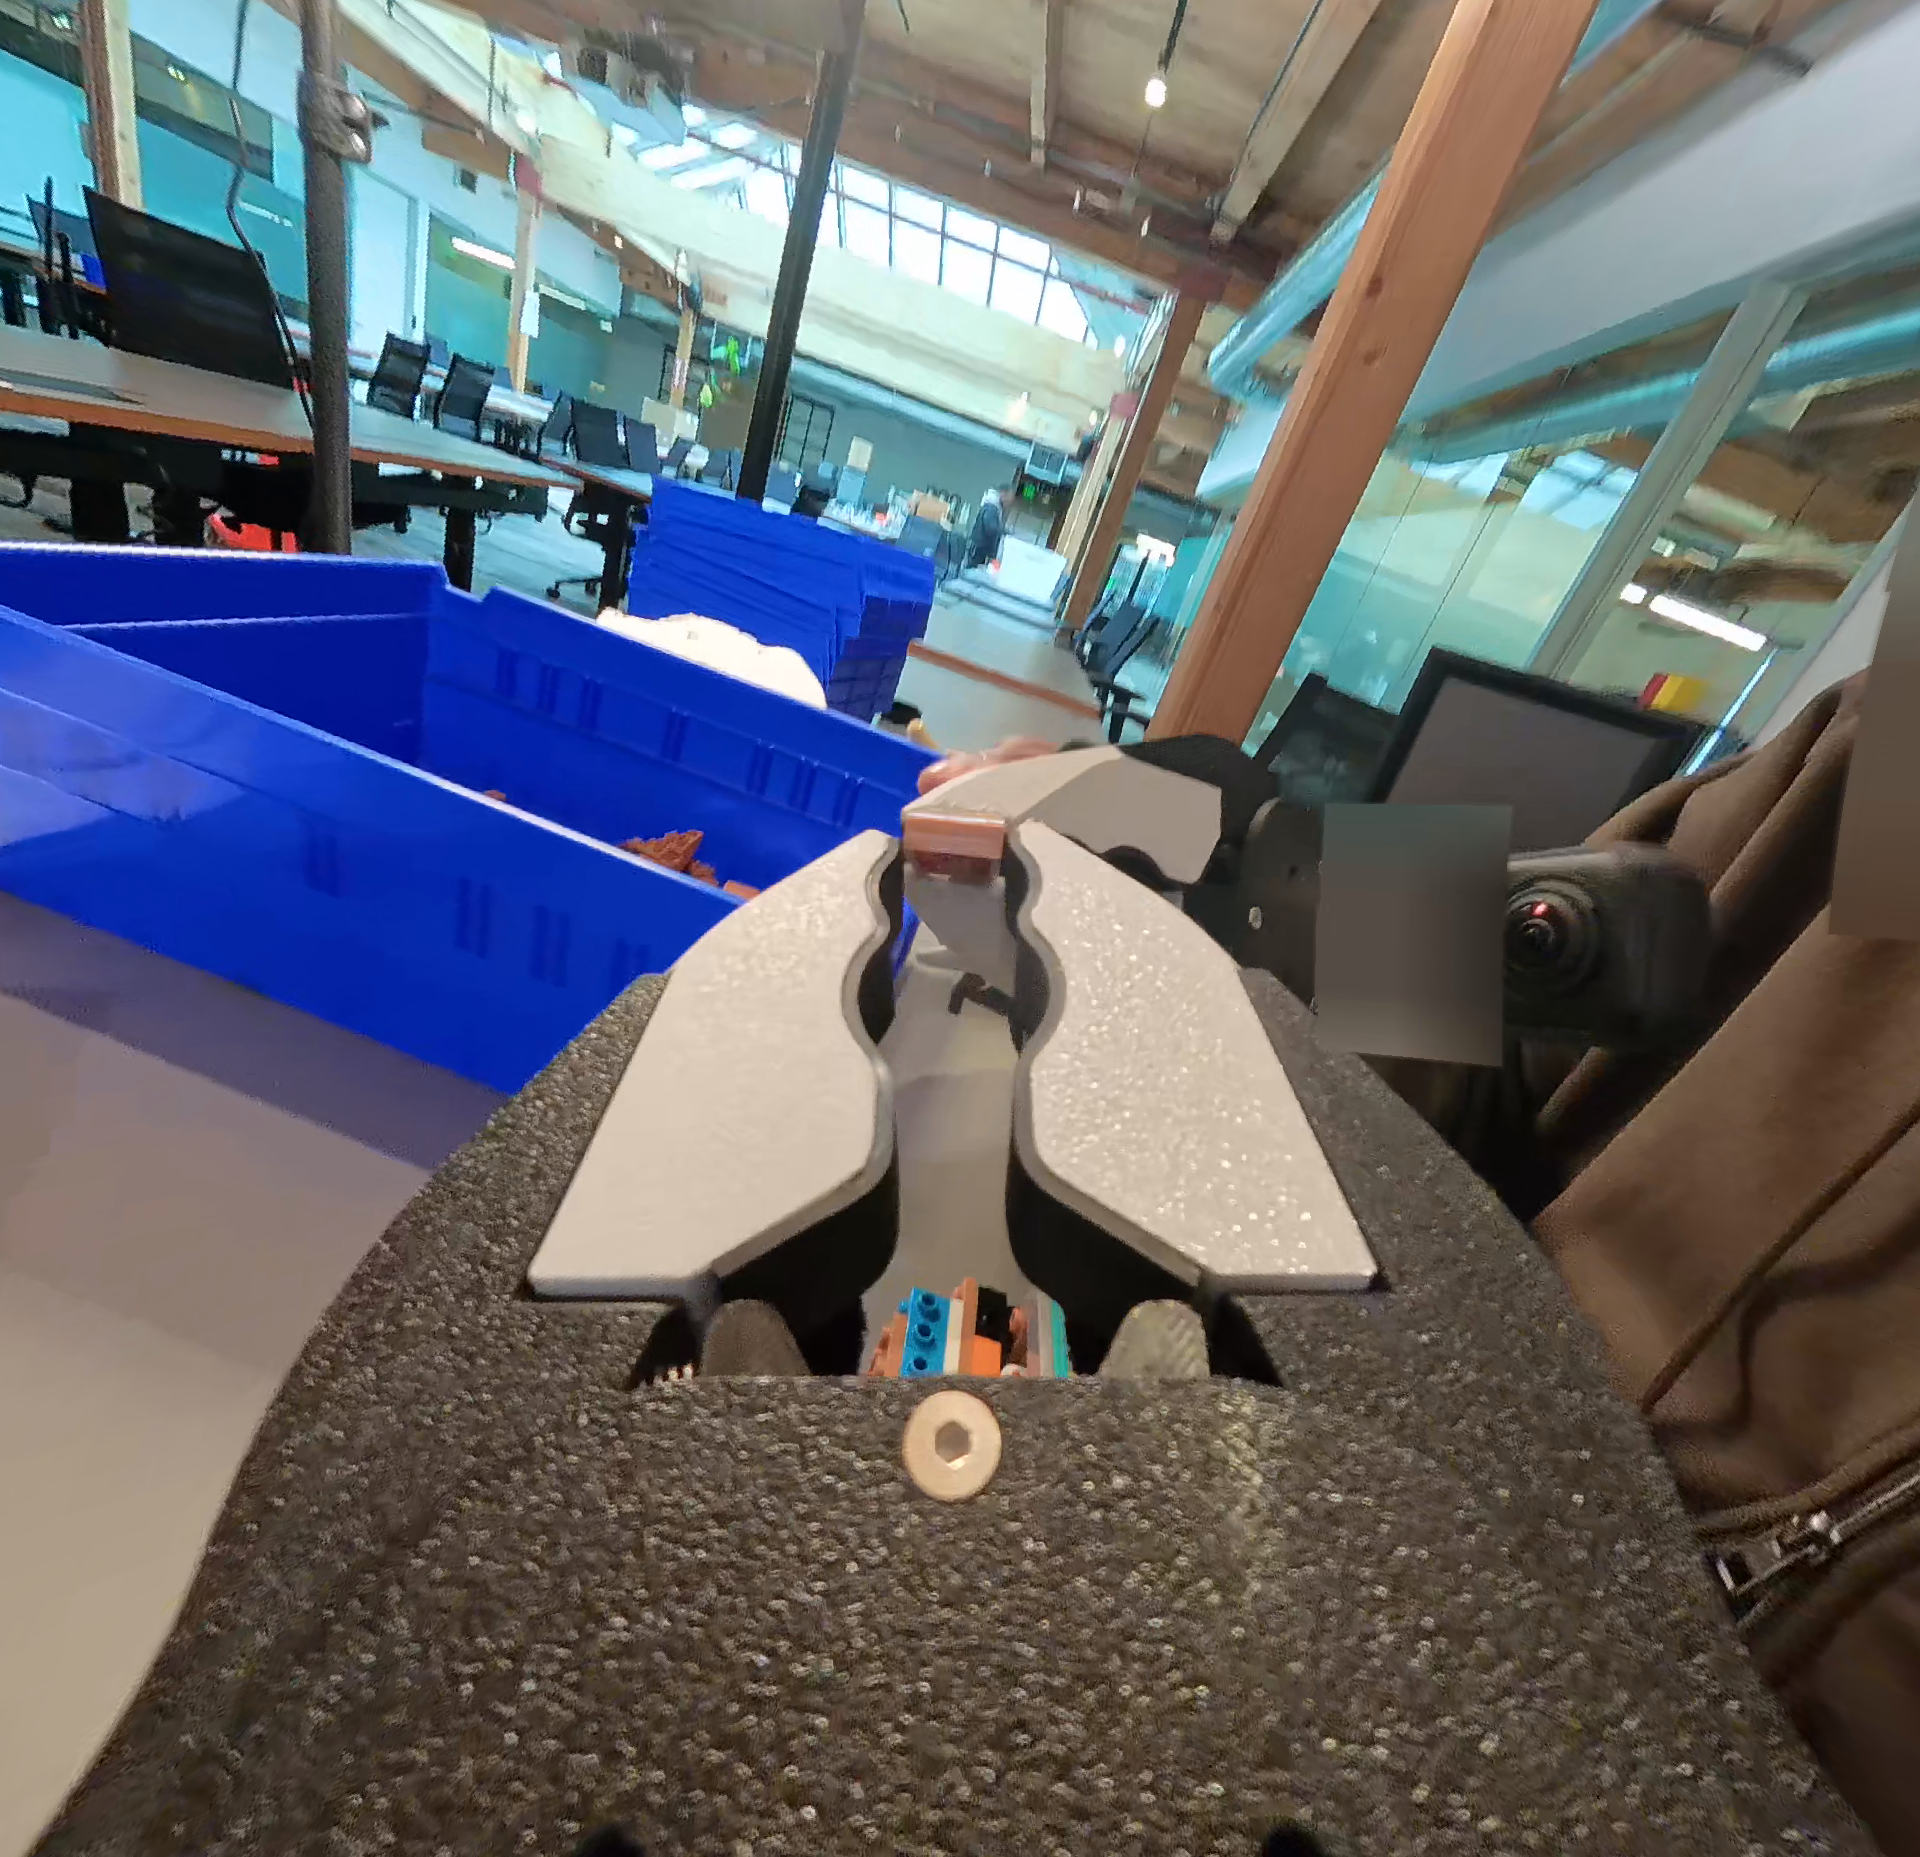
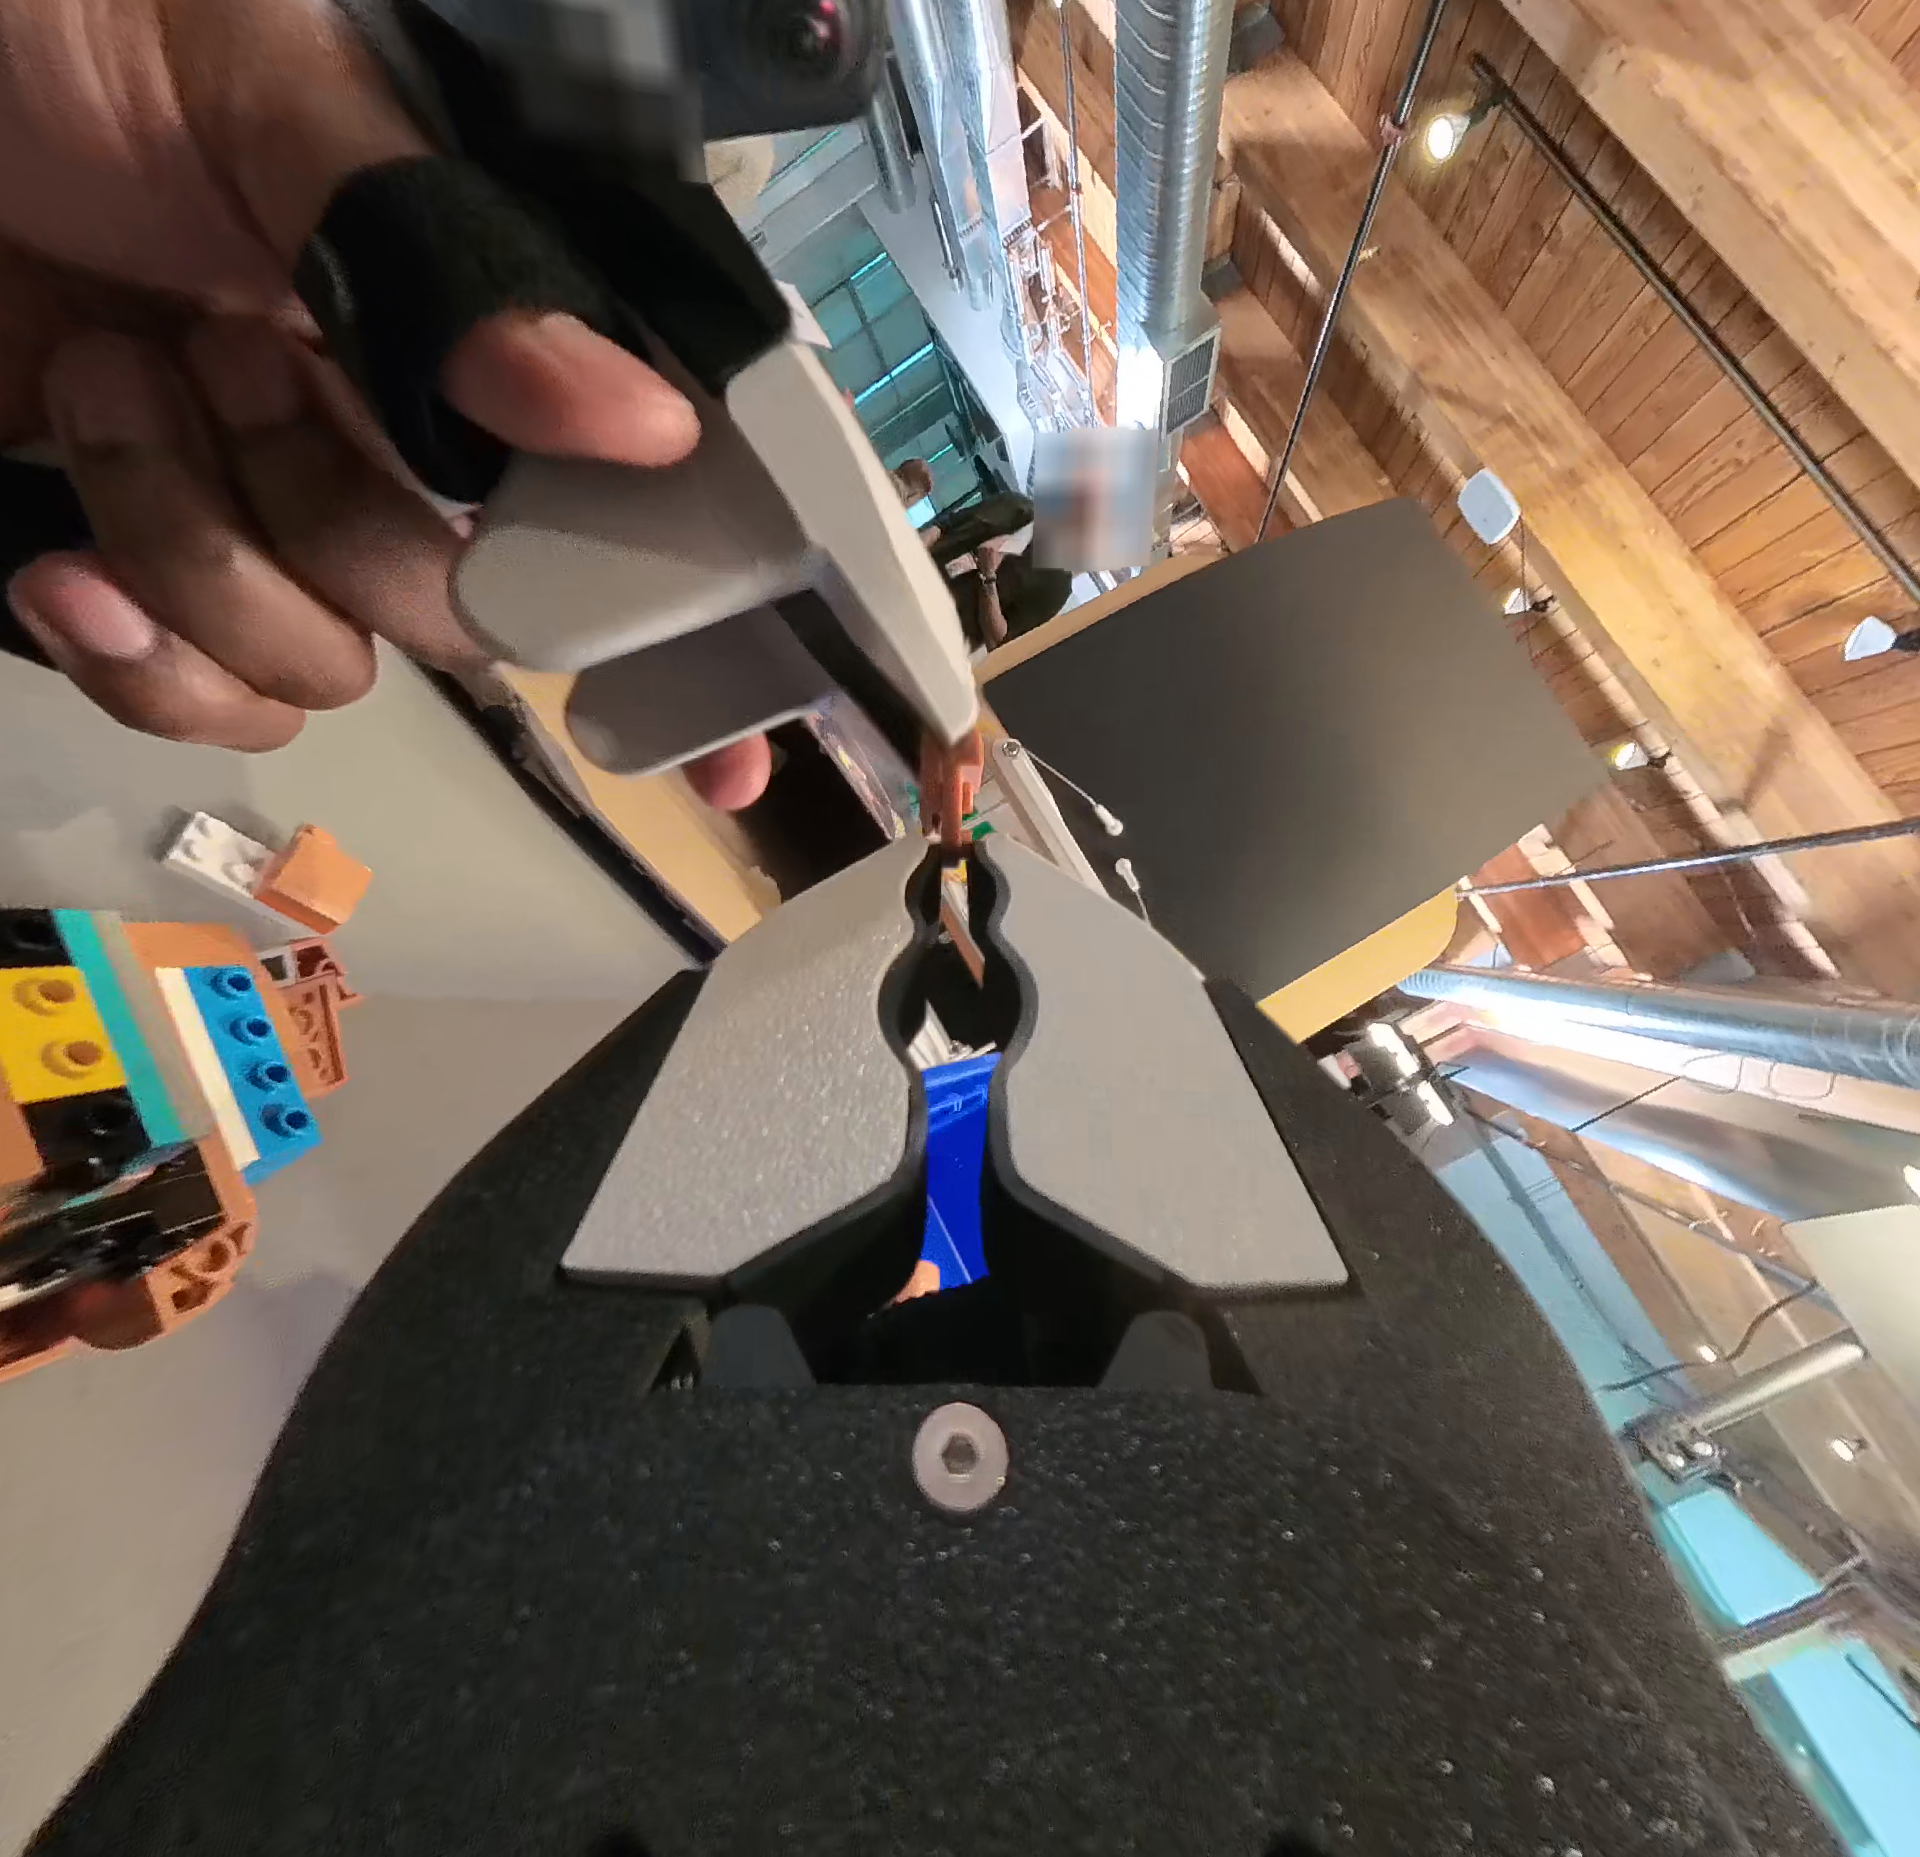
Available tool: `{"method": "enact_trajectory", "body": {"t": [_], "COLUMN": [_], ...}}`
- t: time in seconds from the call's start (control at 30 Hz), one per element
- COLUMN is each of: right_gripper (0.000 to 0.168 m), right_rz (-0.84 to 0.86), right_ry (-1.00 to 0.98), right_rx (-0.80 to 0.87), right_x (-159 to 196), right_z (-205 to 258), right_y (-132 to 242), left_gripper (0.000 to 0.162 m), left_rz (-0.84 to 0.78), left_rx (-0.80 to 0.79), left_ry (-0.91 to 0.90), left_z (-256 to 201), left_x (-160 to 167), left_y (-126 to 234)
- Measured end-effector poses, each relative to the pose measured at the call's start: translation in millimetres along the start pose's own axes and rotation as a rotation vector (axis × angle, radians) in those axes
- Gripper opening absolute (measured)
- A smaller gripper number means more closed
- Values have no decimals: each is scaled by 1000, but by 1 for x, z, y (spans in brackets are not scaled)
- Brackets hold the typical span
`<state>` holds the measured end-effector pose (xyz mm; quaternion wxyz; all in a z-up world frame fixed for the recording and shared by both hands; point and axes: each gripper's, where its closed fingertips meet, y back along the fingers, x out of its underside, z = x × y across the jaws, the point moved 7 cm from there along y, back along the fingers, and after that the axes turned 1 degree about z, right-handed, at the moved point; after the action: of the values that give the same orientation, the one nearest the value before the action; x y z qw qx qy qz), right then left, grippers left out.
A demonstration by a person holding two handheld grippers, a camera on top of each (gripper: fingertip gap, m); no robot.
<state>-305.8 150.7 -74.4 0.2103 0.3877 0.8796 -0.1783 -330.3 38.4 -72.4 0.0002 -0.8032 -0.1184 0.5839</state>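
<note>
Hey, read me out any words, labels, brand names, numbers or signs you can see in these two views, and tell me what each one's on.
No text can be read in either view.
Dark monitor on the far desk: whatever is on the screen is too blurred to read.
Blue bin: no label visible.
Toy brick model: no legible lettering.
Small brown brick: no marking visible.

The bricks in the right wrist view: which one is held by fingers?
The small brown brick, pinched between both grippers' fingertips. The other bricks lie on the table at left, untouched.
</note>
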Motion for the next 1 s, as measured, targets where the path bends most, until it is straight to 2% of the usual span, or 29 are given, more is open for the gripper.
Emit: {"method": "enact_trajectory", "body": {"t": [0.13,0.27,0.33,0.4,0.6,0.73,0.87,1.0], "right_gripper": [3,3,3,4,11,14,14,10], "right_rz": [12,12,4,-1,-15,-61,-115,-109], "right_ry": [-25,-19,-18,6,112,80,29,92], "right_rx": [-2,-4,-6,3,13,-32,-36,-42], "right_x": [2,-1,-3,-4,-10,-11,-14,-15], "right_z": [-2,1,1,1,6,6,1,5], "right_y": [0,0,0,1,2,4,8,8], "left_gripper": [22,23,17,16,16,16,16,16], "left_rz": [-50,-12,-17,-23,-21,-9,-43,7], "left_rx": [19,15,-5,-1,72,123,161,166], "left_ry": [59,8,-39,-60,-63,-33,84,122], "left_z": [3,-1,-2,-3,-5,-7,-4,-2], "left_x": [-4,1,1,0,2,3,0,5], "left_y": [4,-1,-1,0,2,1,4,3]}}
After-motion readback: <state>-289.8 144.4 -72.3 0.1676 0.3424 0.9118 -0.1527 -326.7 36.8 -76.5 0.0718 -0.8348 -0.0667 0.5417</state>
